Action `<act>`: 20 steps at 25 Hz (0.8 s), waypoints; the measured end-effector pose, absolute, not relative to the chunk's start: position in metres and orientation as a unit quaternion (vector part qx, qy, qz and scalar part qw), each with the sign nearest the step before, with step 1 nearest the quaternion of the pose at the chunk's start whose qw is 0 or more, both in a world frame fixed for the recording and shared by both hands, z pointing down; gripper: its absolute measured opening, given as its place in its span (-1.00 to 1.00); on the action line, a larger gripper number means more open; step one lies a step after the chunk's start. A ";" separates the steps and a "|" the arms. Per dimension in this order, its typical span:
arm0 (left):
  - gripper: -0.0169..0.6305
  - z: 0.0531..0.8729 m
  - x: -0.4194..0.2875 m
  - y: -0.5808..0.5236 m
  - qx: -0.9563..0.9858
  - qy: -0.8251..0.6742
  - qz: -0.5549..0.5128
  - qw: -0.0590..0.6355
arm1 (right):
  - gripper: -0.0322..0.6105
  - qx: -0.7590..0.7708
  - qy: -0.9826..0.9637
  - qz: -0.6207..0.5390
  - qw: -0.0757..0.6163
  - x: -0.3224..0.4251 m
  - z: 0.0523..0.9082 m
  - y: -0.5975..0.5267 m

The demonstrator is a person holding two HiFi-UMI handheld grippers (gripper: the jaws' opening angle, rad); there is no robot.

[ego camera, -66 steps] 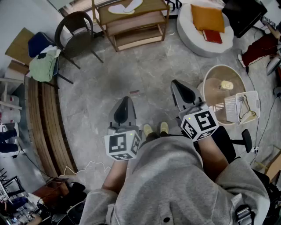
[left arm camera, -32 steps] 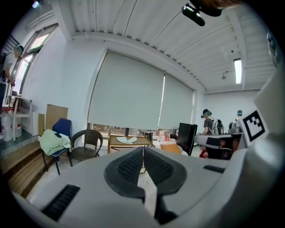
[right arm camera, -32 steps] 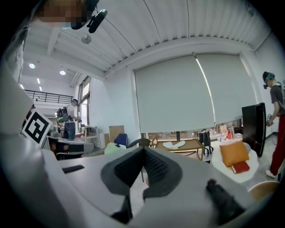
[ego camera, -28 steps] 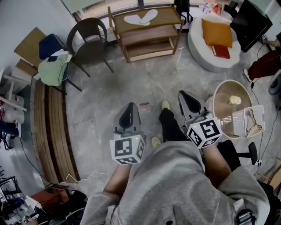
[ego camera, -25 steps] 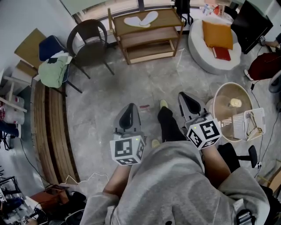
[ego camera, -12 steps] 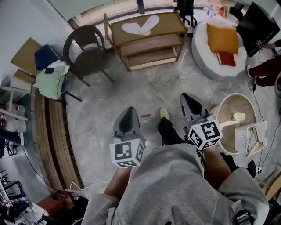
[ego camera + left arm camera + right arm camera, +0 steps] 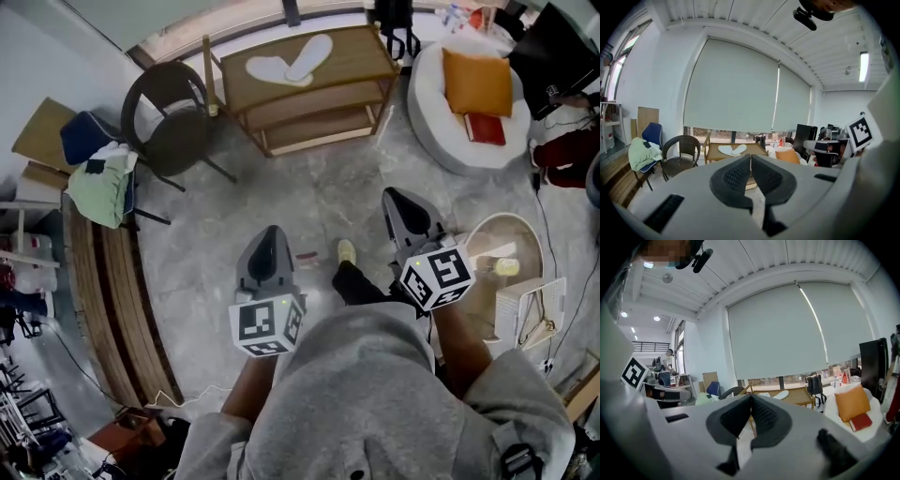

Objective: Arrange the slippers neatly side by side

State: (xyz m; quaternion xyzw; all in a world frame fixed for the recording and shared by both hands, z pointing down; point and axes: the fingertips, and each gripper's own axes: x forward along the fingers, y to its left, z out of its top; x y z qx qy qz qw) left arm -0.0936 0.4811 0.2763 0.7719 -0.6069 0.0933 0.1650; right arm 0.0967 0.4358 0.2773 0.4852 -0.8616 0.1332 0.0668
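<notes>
Two white slippers [image 7: 286, 62] lie on the top board of a wooden shelf rack [image 7: 361, 52] at the far side of the room, toes apart and heels touching in a V. My left gripper [image 7: 270, 236] and right gripper [image 7: 397, 199] hang over the grey floor well short of the rack, both shut with nothing between their jaws. The left gripper view shows the slippers [image 7: 732, 149] small and far beyond the closed left gripper [image 7: 750, 157]. In the right gripper view the slippers [image 7: 774, 394] peek past the closed right gripper [image 7: 751, 397].
A dark wicker chair [image 7: 169, 108] stands left of the rack, with a blue chair holding green cloth [image 7: 98, 178] beyond it. A white round seat with an orange cushion [image 7: 478, 80] is at the right. A round basket [image 7: 502, 253] sits near my right side. The person's foot [image 7: 347, 251] is ahead.
The person has stepped forward, so the rack and slippers have drawn nearer in the head view. Both grippers stay shut and level in front of the body.
</notes>
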 end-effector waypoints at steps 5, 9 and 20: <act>-0.89 0.271 -0.081 0.438 0.768 -0.611 0.096 0.165 | -0.82 0.480 -0.864 0.140 0.063 0.107 0.276 0.390; -0.88 0.269 -0.074 0.405 0.764 -0.616 0.100 0.163 | -0.82 0.477 -0.865 0.143 0.055 0.116 0.273 0.354; -0.89 0.270 -0.052 0.352 0.761 -0.620 0.104 0.158 | -0.82 0.466 -0.872 0.145 0.042 0.128 0.274 0.299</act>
